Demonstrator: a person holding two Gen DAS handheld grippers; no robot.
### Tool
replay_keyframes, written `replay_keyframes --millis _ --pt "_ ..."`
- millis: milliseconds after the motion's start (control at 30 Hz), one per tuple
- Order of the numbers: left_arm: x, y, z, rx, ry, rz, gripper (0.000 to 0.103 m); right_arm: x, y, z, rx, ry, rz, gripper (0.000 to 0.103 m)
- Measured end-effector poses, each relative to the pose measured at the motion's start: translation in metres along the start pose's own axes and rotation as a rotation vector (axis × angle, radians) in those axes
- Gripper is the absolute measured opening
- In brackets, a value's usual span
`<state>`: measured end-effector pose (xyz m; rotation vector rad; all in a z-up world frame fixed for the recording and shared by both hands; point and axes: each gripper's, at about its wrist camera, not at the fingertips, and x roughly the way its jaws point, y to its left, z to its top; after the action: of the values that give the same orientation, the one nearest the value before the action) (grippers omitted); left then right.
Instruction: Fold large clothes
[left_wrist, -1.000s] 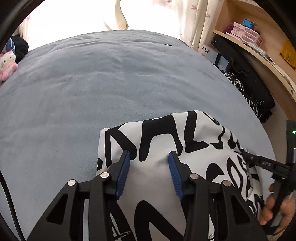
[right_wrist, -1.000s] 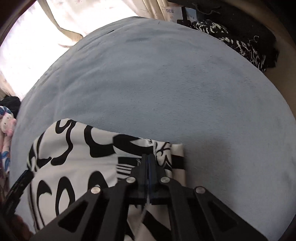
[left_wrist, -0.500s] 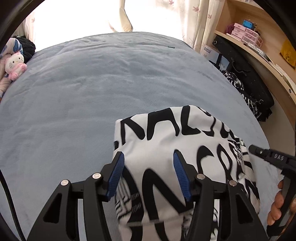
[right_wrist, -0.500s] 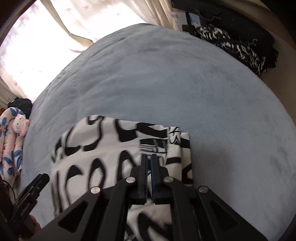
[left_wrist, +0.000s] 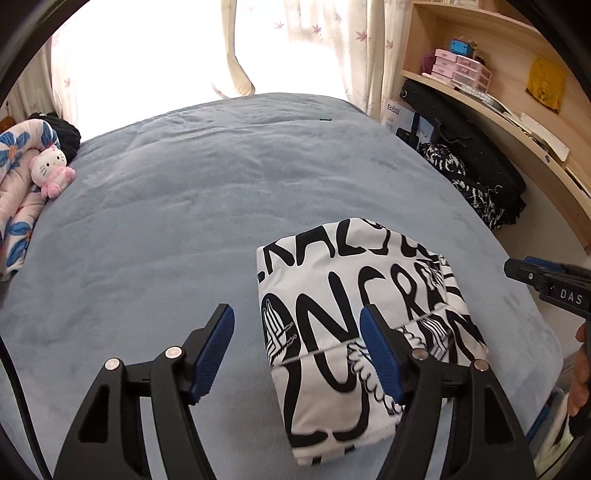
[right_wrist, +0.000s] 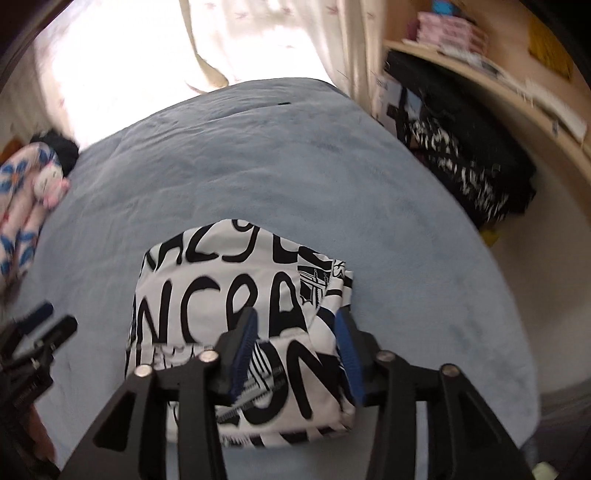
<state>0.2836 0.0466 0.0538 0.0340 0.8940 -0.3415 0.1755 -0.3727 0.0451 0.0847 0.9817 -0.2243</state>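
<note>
Lifted clear of folded garment (left_wrist: 362, 321) since a second ago, both; jaws just been opening. Left hand-held gripper (left_wrist: 297, 350): wide apart, empty. Right hand-held gripper (right_wrist: 297, 354): parted, cloth released, nothing pinched. Garment lying flat near bed (left_wrist: 184, 206) front edge, seemingly left there as finished bundle. Long axis running away from cameras toward window.
</note>
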Motion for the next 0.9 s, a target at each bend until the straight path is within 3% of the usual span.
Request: replay_keyframes --millis 67,167,533,733,900 --pt "-0.009 0.000 -0.002 0.003 0.006 -0.010 0.070 -0.014 0.004 -0.003 -0.046 -0.021 -0.023 0.067" --pt "-0.020 -0.001 -0.005 0.013 0.020 -0.012 0.073 -0.027 0.008 -0.008 -0.092 -0.034 -0.029 0.078" --pt "0.010 0.001 -0.020 0.005 0.128 -0.017 0.075 0.011 -0.011 -0.023 -0.122 0.101 0.125 0.078" --pt "0.069 0.019 -0.038 -0.118 0.303 -0.144 0.079 0.065 -0.042 -0.031 -0.022 0.233 0.245 0.078" --pt "0.109 0.033 -0.056 -0.216 0.387 -0.221 0.079 0.110 -0.066 -0.035 0.060 0.302 0.318 0.078"
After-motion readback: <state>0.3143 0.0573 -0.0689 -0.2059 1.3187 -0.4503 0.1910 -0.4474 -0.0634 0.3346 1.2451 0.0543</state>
